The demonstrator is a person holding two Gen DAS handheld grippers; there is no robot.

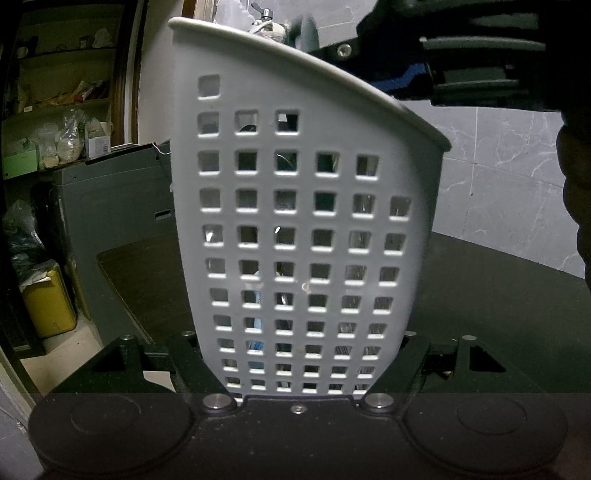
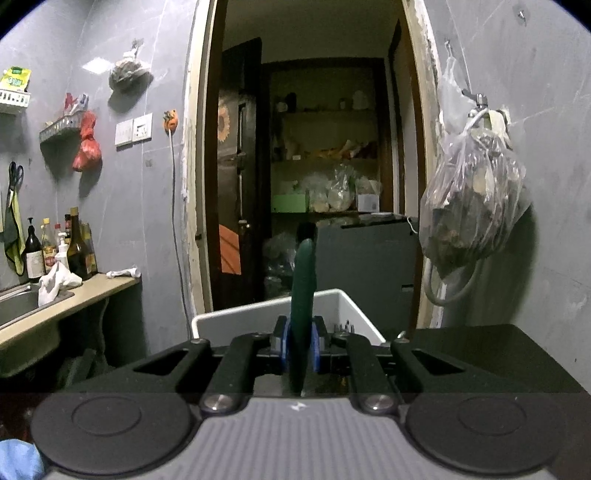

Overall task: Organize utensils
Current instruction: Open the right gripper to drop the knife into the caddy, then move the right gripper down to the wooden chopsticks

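A white perforated utensil holder point(image 1: 295, 206) fills the left wrist view, tilted, with my left gripper point(image 1: 306, 354) shut on its lower sides. Through its holes I see metal utensils and something blue. My right gripper point(image 2: 300, 347) is shut on a dark green utensil handle point(image 2: 303, 280), which stands upright between the blue pads point(image 2: 282, 347). It hovers just over the holder's open top point(image 2: 258, 310), where metal utensil tips point(image 2: 343, 326) poke up. In the left wrist view the right gripper point(image 1: 399, 83) sits above the holder's rim with the green handle point(image 1: 304, 33) behind it.
The holder stands over a dark table point(image 1: 498, 295). A grey cabinet point(image 1: 110, 206) is behind it by the doorway. A plastic bag point(image 2: 472, 206) hangs on the right wall. A counter point(image 2: 92, 291) with a sink and bottles runs along the left.
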